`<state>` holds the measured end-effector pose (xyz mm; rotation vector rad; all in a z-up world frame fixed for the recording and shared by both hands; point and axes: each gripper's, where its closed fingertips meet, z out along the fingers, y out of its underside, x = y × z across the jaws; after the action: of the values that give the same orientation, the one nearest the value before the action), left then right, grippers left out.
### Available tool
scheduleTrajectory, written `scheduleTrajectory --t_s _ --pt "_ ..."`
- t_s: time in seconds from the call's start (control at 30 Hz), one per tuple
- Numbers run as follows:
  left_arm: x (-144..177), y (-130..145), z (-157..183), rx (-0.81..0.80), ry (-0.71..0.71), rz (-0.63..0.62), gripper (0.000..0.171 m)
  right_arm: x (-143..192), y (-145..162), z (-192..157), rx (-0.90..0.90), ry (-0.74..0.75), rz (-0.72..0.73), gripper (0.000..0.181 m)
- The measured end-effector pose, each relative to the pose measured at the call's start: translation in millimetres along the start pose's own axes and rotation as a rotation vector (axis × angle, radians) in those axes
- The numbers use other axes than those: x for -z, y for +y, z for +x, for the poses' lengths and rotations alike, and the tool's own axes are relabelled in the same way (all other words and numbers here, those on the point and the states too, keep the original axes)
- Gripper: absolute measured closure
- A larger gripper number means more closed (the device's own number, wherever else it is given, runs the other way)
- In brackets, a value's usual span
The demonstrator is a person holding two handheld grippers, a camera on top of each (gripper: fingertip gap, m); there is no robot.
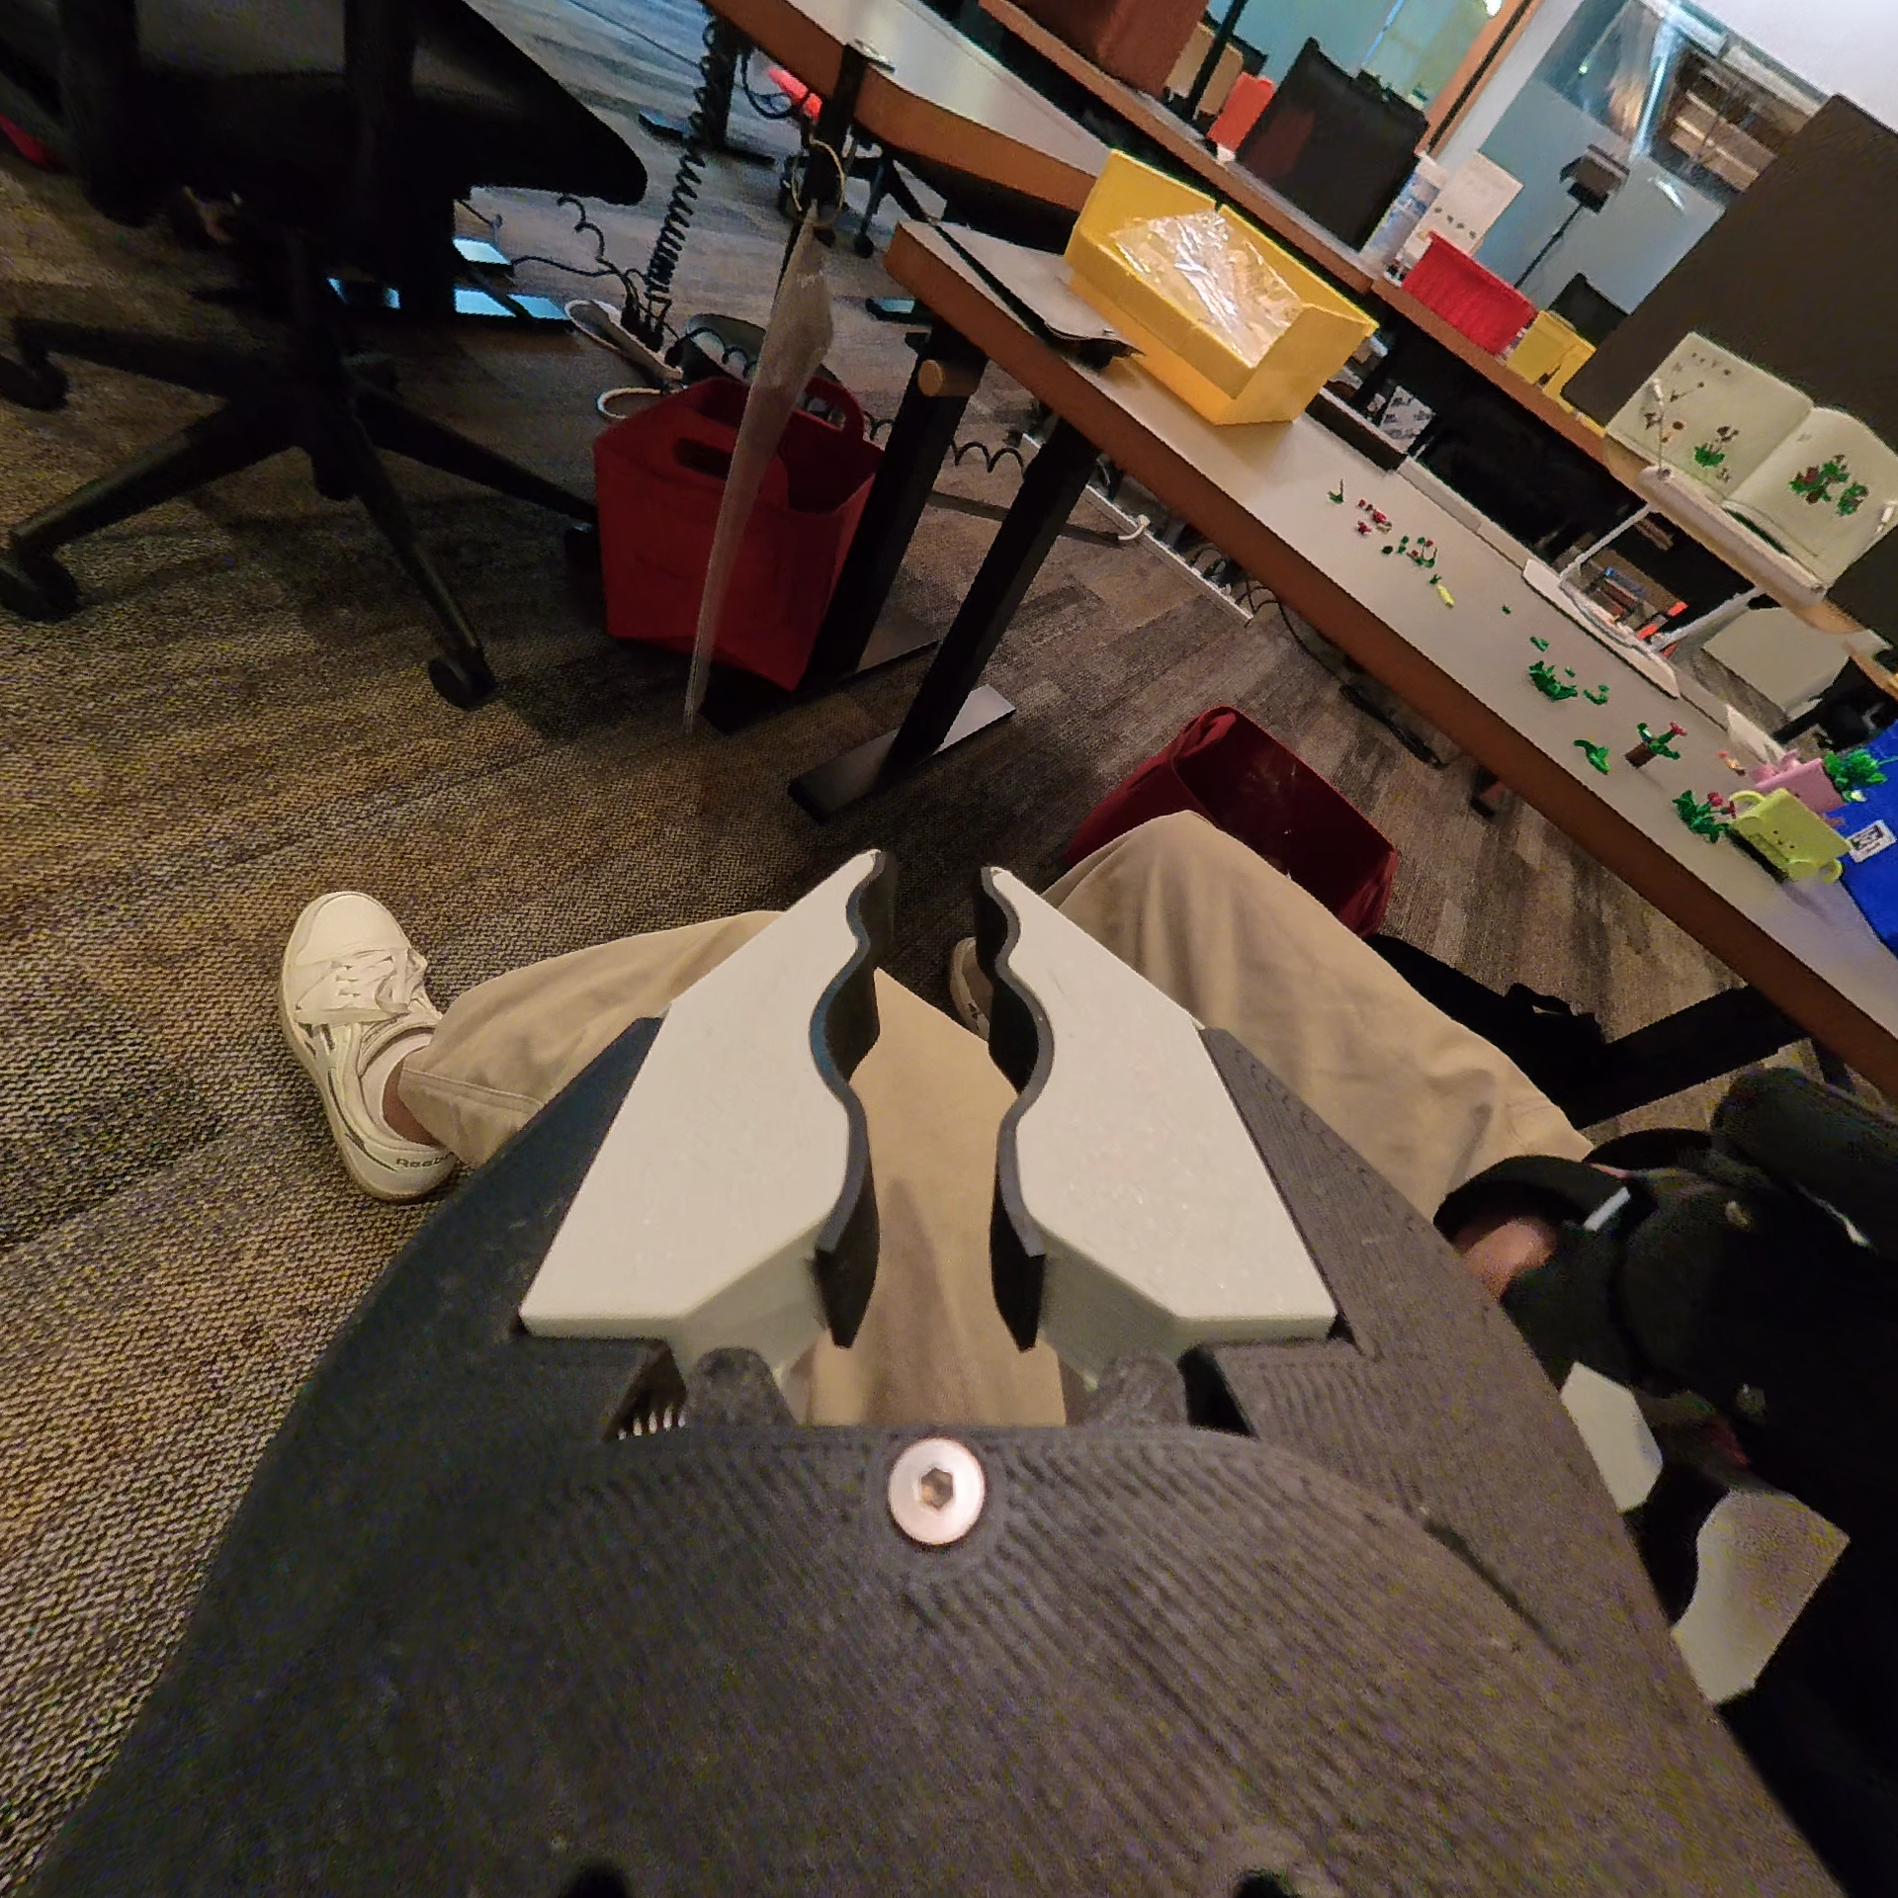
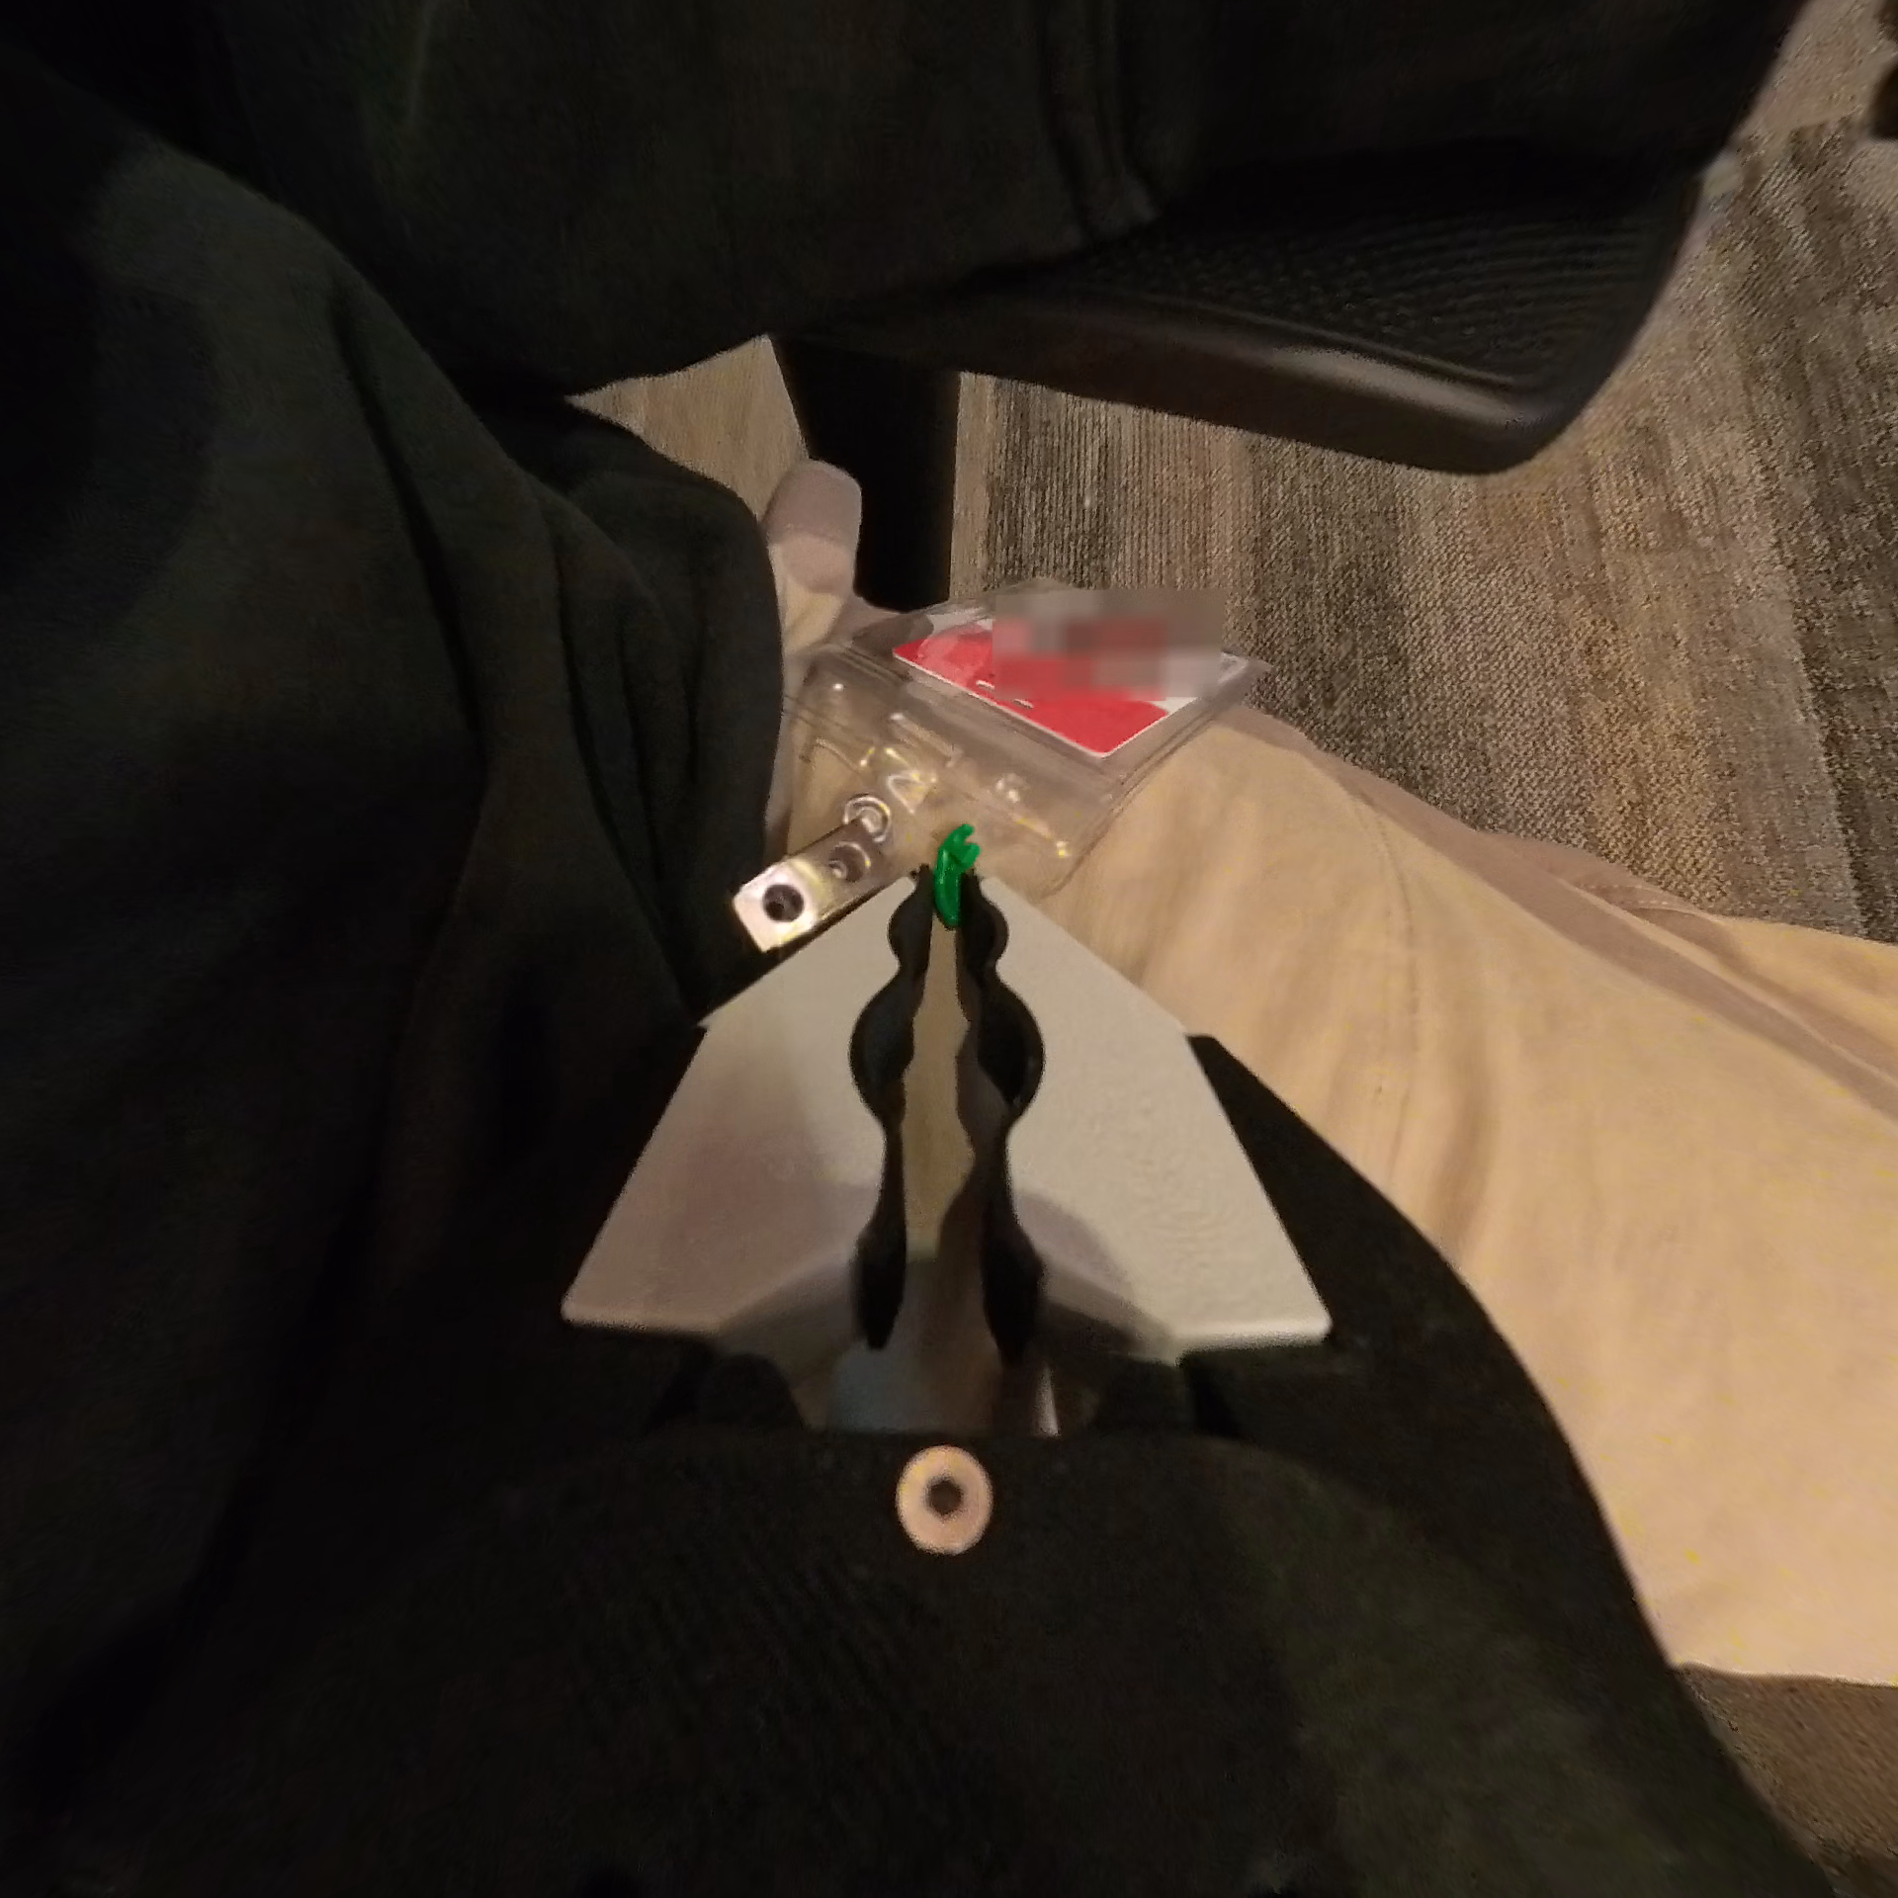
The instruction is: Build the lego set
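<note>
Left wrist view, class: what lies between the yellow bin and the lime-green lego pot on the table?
In the left wrist view, small loose lego pieces lie scattered between the yellow bin and the lime-green lego pot.

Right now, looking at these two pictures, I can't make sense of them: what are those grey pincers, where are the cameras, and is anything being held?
No robot here: a seated person holds a hand-operated two-finger gripper in each hand, each carrying a camera looking along its fingers. In the left view, the left gripper is open and empty above the person's beige trousers. Off to the right, a table carries scattered small lego pieces, a yellow bin and an open instruction booklet. In the right view, the right gripper pinches a tiny green lego piece over the lap, near a clear badge holder.
</note>
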<state>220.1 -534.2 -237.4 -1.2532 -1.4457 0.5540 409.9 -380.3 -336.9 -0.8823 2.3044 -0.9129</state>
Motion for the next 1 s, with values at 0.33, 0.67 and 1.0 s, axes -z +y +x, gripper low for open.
scheduleTrajectory --t_s 0.33,0.67,1.0 --pt "-5 0 50 -0.086 0.238 0.005 0.153 107 -2 36 -0.274 0.192 0.442 0.178" --pt "-25 50 223 -0.447 0.749 -0.168 0.145 243 -8 13 -0.548 -0.032 0.996 0.179" --pt "-30 52 293 -0.555 1.1 -0.207 0.155 261 -8 -32 -0.656 -0.293 1.09 0.179"
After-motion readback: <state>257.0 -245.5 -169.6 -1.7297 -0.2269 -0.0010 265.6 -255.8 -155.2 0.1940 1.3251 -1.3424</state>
